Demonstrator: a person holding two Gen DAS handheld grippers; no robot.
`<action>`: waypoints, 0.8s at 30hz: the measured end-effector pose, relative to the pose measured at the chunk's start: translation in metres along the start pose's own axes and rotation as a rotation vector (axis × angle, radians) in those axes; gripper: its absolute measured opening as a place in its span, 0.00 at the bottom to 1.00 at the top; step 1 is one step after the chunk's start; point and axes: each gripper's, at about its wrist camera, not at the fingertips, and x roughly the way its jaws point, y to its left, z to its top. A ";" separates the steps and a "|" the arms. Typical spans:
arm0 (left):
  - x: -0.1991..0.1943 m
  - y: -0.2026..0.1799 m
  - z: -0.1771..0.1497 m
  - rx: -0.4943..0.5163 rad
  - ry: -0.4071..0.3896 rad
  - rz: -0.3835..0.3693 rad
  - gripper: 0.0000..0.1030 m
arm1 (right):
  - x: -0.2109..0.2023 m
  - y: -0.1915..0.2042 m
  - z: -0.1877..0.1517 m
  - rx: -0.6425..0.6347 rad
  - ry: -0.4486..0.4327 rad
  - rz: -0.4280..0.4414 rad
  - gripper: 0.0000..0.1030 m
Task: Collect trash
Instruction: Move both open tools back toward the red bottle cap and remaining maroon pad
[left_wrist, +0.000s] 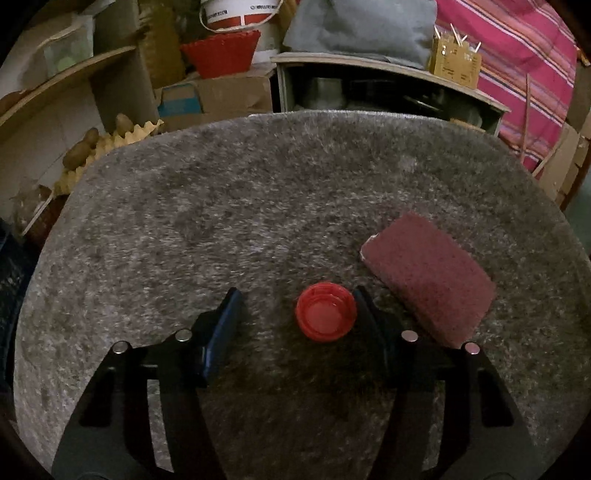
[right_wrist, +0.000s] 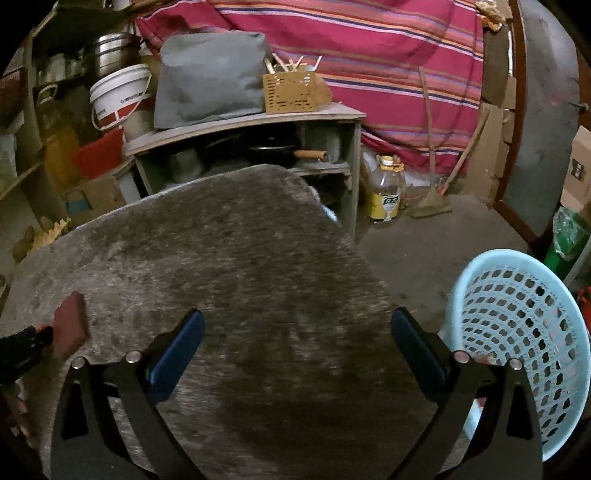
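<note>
Closest to my left gripper (left_wrist: 293, 310) is the red bottle cap (left_wrist: 325, 312), lying open side up on the grey shaggy table (left_wrist: 258, 192). It sits between my left jaws but well off centre: its rim looks to be touching, or all but touching, the finger on the cap's right, while a clear gap of pile separates it from the blue-padded finger on its left. So these jaws are part-way in with the cap between them, not yet clamped on it. The cap is round, so it has no long axis to line up with; what matters is that it lies to the right of the jaws' midline, and I judge the far finger has to travel across to it, or the cap will be pushed sideways along the pile as the grip closes.

Just beyond the cap, on its right, lies the maroon scouring pad (left_wrist: 428, 280), its long axis running diagonally away from the cap.

My right gripper (right_wrist: 297, 347) hangs over bare table with its jaws spread wide and nothing in them. From the cap's side of the table, the light blue basket (right_wrist: 524, 332) stands off the opposite edge, just beside my right jaws, so the right hand is the nearer one to it.
</note>
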 end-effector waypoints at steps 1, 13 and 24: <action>0.000 0.000 0.001 0.001 -0.001 -0.002 0.57 | 0.001 0.005 -0.001 -0.009 0.002 0.005 0.96; -0.008 -0.006 -0.002 0.043 -0.022 -0.015 0.66 | 0.007 0.051 -0.012 -0.098 0.038 0.041 0.96; -0.014 0.015 -0.003 -0.004 -0.023 -0.058 0.28 | 0.007 0.083 -0.017 -0.144 0.046 0.074 0.96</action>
